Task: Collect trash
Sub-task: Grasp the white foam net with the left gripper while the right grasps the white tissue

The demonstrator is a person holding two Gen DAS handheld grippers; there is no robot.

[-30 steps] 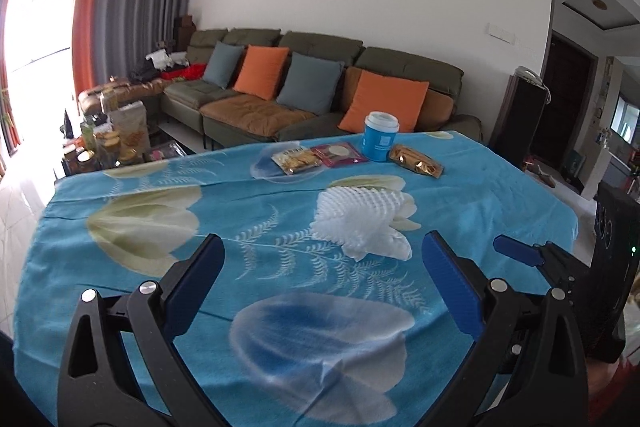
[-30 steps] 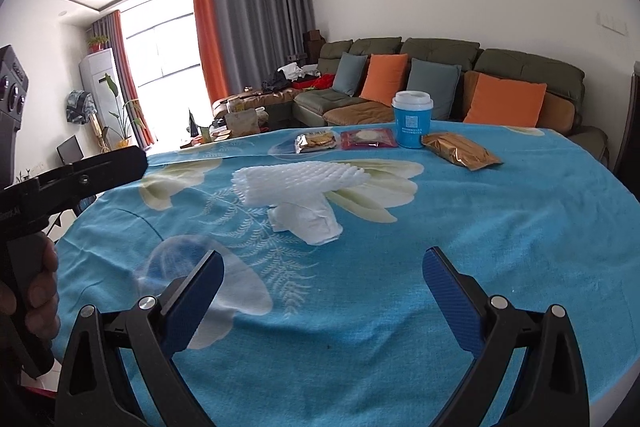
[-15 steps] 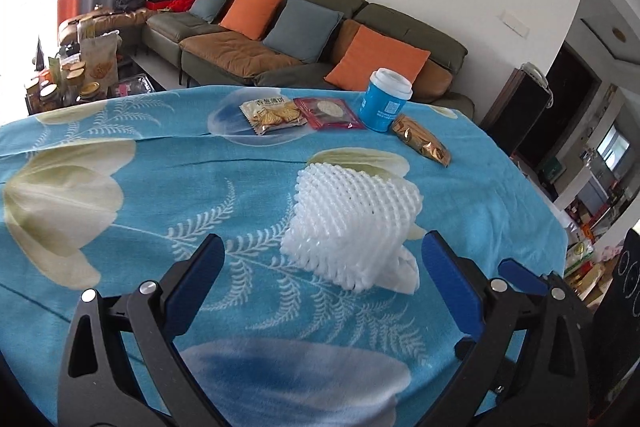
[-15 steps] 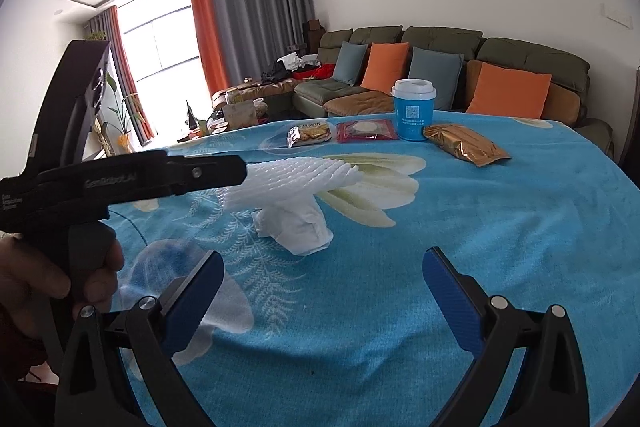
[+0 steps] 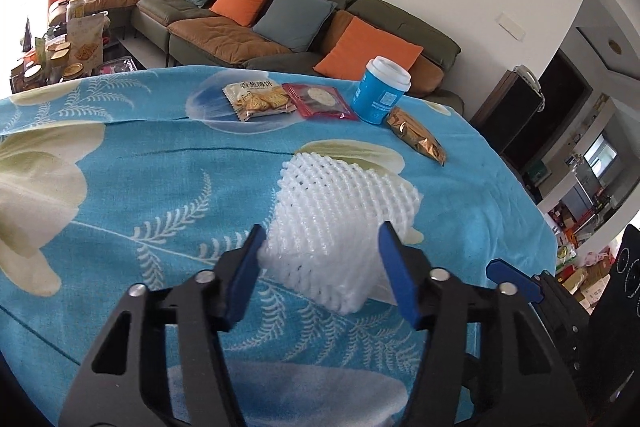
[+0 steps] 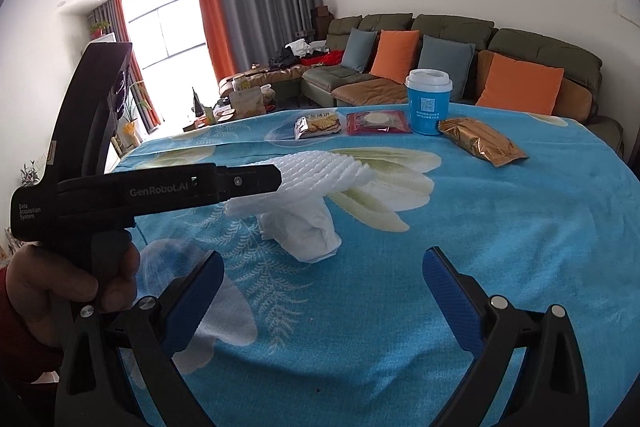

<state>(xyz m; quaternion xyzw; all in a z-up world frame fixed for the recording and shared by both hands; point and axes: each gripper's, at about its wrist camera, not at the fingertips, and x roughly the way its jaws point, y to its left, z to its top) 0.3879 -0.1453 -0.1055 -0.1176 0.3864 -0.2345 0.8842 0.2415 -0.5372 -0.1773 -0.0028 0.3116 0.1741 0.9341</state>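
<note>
Foam fruit net [image 5: 340,227] sits between the pads of the left tool [image 5: 320,267], whose jaws are closing on it, the left pad at its edge; no firm pinch shows yet. It rests on a crumpled white tissue [image 6: 308,231] mid-tabletop [image 6: 500,247]. The right tool [image 6: 320,291] hangs spread and empty nearby. Collecting seems barely begun: cracker packet [image 5: 260,101], red wrapper [image 5: 322,101], blue paper cup [image 5: 380,91] and gold wrapper [image 5: 418,141] lie untouched at the far edge.

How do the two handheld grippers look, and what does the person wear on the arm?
Both grippers have black frames with silver bolts and flat blue finger pads. The right gripper shows textured blue pads. The left gripper, seen from its side in the right wrist view, carries white lettering "GenRobot.AI" and "Data Acquisition System". The left hand emerges from a red sleeve.
</note>
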